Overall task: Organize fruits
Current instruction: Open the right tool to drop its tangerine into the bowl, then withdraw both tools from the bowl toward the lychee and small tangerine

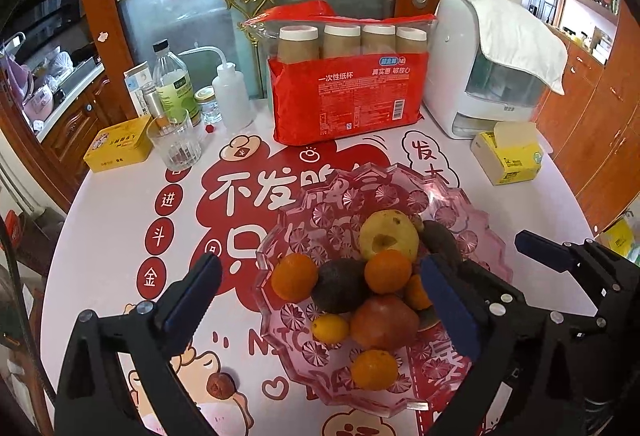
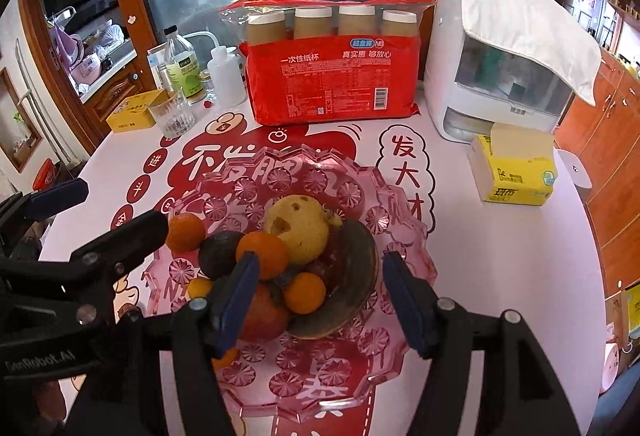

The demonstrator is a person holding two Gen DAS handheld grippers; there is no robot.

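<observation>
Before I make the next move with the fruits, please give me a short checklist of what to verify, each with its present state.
1. Left gripper jaws open and hold nothing: ok.
2. Right gripper jaws open and hold nothing: ok.
3. All fruits are inside the pink glass dish: not ok; a small brown fruit lies on the table beside it.
4. The yellow pear sits steady on the pile: cannot tell.
5. Nothing lies between the left gripper and the small brown fruit: ok.
6. The drinking glass stands away from the dish: ok.

Home dining room: table, wooden cabinets.
</observation>
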